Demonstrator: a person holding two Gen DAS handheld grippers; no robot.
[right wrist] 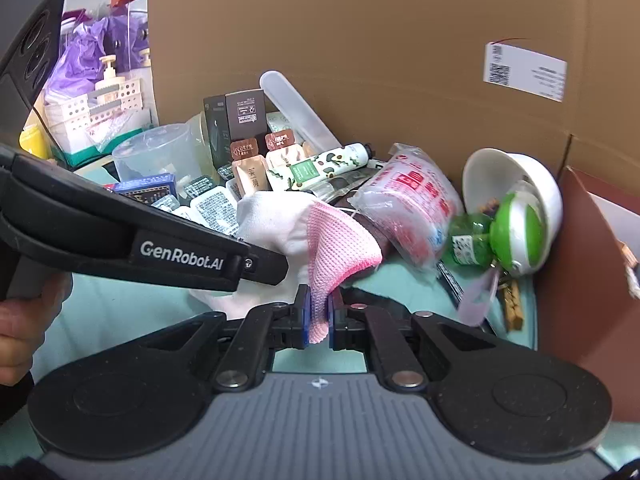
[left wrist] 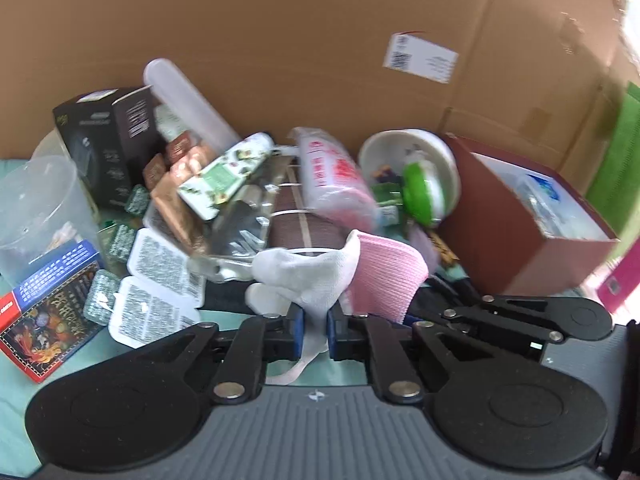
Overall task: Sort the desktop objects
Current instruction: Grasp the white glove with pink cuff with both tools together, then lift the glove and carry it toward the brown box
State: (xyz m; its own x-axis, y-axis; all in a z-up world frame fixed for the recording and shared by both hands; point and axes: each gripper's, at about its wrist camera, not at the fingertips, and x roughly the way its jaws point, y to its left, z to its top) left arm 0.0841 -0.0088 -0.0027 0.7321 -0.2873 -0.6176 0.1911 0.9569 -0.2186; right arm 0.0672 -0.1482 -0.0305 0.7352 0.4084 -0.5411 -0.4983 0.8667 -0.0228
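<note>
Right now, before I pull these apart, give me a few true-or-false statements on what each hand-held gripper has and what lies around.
1. The left hand-held gripper is shut on the white part of the sock. True.
2. The right hand-held gripper is open. False: it is shut on the sock's pink cuff.
3. The white bowl stands upright. False: it lies tipped on its side.
4. A brown cardboard wall stands behind the clutter. True.

A tall cardboard wall backs the mint-green tabletop.
</note>
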